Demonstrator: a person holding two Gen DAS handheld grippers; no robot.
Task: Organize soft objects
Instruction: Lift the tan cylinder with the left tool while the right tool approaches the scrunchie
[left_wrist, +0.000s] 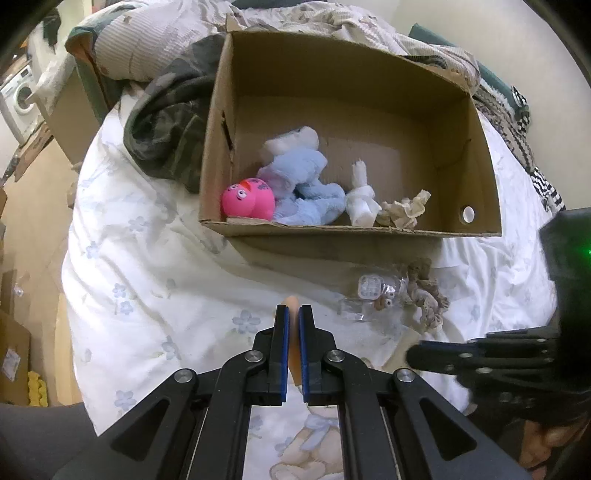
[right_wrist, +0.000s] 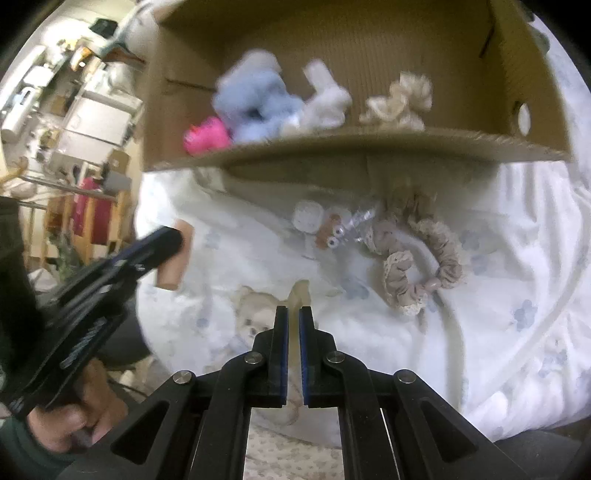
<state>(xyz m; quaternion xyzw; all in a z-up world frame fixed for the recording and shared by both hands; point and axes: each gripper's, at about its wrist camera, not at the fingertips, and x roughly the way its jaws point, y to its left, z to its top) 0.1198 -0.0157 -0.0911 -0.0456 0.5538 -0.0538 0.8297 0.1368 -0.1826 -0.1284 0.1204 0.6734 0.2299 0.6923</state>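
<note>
While my left gripper (left_wrist: 293, 325) pinches a peach foam cylinder (right_wrist: 175, 254), my right gripper (right_wrist: 293, 325) hovers near-closed, empty, before the cardboard box (left_wrist: 332, 236).

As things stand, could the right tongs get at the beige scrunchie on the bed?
Probably yes. The scrunchie lies in the open on the quilt, ahead and right of the right tongs, with nothing over it. They are nearly shut and look empty, so they would need opening.
</note>
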